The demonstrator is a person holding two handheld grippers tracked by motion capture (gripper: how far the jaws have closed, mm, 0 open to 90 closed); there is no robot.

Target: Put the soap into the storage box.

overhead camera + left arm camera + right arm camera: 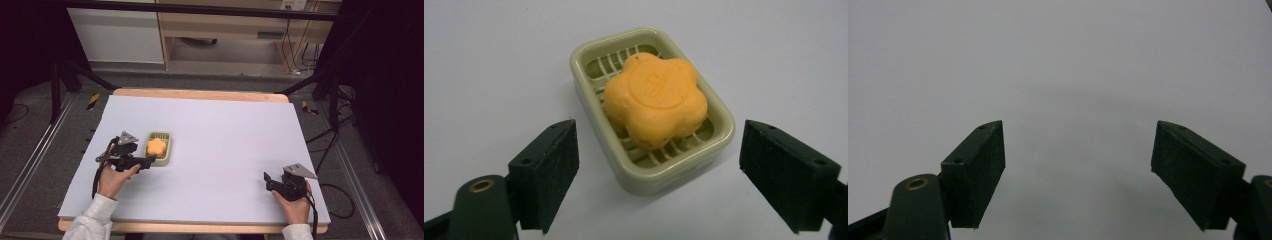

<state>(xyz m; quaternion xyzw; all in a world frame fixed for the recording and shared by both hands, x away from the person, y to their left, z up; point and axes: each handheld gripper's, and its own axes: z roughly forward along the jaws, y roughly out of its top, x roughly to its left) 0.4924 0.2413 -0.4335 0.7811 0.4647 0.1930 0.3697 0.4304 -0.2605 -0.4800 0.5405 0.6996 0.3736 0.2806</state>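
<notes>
1. State: my left hand-held gripper [150, 161] sits on the bench [225, 150] at roughly 9 o'clock of the sheet's centre, jaws spread wide and released, nothing between the pads. In the left gripper view the fingertips [549, 170] flank open space just short of the soap dish [719, 135].
2. Task item: the orange flower-shaped soap [656, 97] lies inside the green soap dish [168, 150], resting on the slatted floor and leaning toward the dish's far-right corner as my camera sees it. The dish sits flat on the bench, just beside the left jaws at their 12 o'clock.
3. Right hand-held gripper [267, 179]: parked at about 4 o'clock of the bench, well apart from the dish, jaws released over bare surface [1063, 65].
4. Judgement of step: the soap looks placed, so the left hand is clear of it. Working aim is a clean departure or a re-grasp without disturbing the dish.
5. Technique note: keep the jaws wide and level until both pads are past the dish rim; the near corner sits between the pads and could be clipped.
6. If re-gripping the soap, come from above, pads on opposite lobes, not on the rim.
7. Risk: the dish is light and may slide on the smooth sheet if nudged.
</notes>
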